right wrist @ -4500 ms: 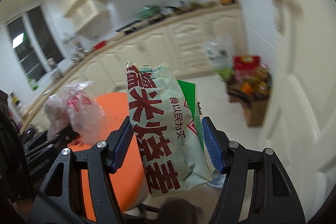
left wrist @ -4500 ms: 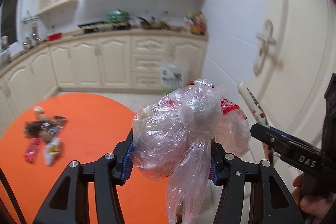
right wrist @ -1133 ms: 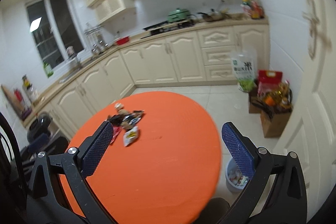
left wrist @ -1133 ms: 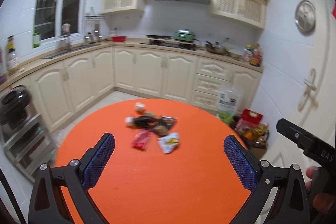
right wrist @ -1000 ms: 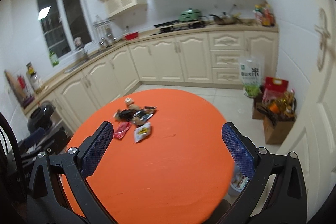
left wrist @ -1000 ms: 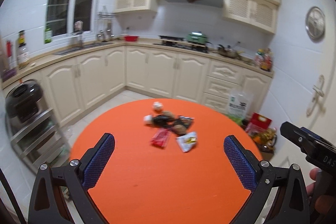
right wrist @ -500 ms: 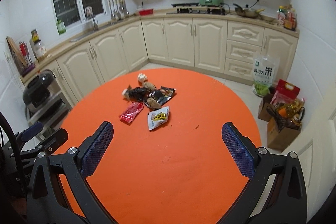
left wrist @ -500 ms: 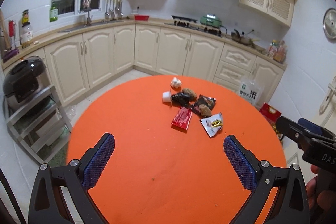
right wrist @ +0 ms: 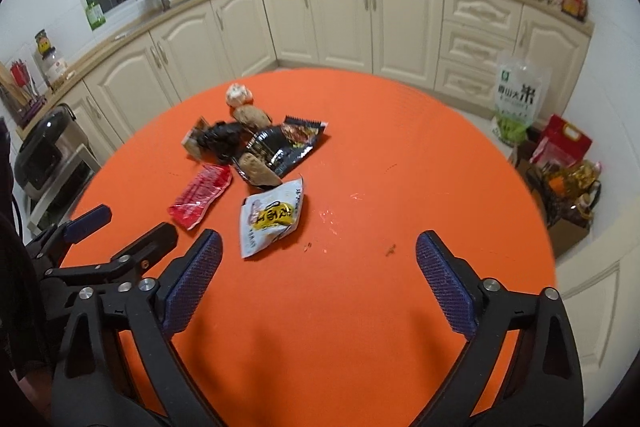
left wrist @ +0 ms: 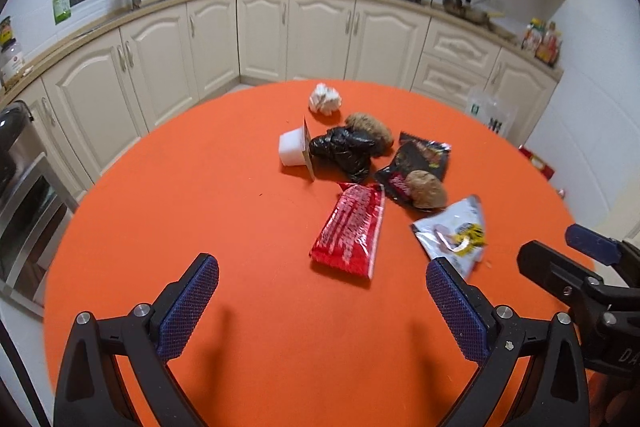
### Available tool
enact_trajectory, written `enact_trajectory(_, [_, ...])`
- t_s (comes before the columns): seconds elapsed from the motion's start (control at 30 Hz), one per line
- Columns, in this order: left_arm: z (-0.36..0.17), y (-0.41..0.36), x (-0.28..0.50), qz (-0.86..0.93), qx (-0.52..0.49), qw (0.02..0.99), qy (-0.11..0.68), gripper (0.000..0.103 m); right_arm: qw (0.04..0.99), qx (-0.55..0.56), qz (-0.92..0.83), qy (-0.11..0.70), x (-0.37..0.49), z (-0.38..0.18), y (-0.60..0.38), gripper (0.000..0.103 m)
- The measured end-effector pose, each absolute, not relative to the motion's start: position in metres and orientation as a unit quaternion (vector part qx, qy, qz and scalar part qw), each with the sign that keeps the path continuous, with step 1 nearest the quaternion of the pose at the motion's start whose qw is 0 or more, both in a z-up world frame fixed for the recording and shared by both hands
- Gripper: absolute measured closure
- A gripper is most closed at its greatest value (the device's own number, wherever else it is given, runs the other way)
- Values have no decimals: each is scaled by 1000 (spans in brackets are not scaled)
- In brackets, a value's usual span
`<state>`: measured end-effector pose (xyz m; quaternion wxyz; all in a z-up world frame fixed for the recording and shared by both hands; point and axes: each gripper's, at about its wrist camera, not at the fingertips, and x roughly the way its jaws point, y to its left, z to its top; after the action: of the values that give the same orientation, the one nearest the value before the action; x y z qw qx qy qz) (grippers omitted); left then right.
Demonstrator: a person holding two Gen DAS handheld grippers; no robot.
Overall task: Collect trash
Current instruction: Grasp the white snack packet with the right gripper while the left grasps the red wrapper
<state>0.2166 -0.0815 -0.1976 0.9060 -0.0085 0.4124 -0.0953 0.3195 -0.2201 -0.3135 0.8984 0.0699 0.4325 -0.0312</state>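
Both claws were held spread apart and empty above the orange counter (left wrist: 200, 219): left claw (left wrist: 320, 311), right claw (right wrist: 320, 283). Trash was seen clustered toward the far side: a red wrapper (left wrist: 350, 229) nearest the left claw, a white-and-yellow packet (right wrist: 272, 217) just ahead of the right claw's left finger, a black bag (left wrist: 344, 151), a white cup (left wrist: 294, 147) on its side, and a crumpled white paper (left wrist: 325, 99) farthest off.

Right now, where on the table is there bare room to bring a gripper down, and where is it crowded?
The orange table is bare right of the white-and-yellow packet and in front of it. It is crowded at the far left, from the red wrapper to the black bag.
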Motion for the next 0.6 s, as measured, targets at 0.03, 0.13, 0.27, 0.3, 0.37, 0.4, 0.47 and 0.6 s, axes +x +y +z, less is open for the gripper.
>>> enact_trajectory(0.03, [-199, -84, 234, -91, -4, 904, 417, 3, 896, 72, -28, 438, 325, -318, -221, 15])
enact_trajectory(0.13, [-205, -92, 272, -89, 6, 897, 433, 7, 889, 76, -16, 451, 340, -331, -219, 24])
enact_trajectory(0.27, [-212, -105, 304, -87, 32, 892, 443, 14, 881, 75, 0, 467, 352, -344, -215, 41])
enact_trajectory(0.3, [-211, -107, 310, -88, 35, 893, 440, 17, 880, 75, 4, 469, 355, -345, -214, 46])
enact_trajectory(0.37, [-213, -110, 312, -91, 34, 894, 438, 24, 879, 80, 20, 470, 356, -347, -210, 59])
enact_trajectory(0.4, [-213, -109, 313, -90, 33, 895, 436, 27, 880, 68, 20, 469, 356, -348, -205, 62])
enact_trajectory(0.47, [-214, -110, 315, -92, 29, 896, 433, 41, 880, 55, 30, 470, 357, -349, -197, 72])
enact_trajectory(0.6, [-217, -108, 311, -104, 29, 899, 424, 67, 880, 54, 42, 470, 356, -348, -187, 80])
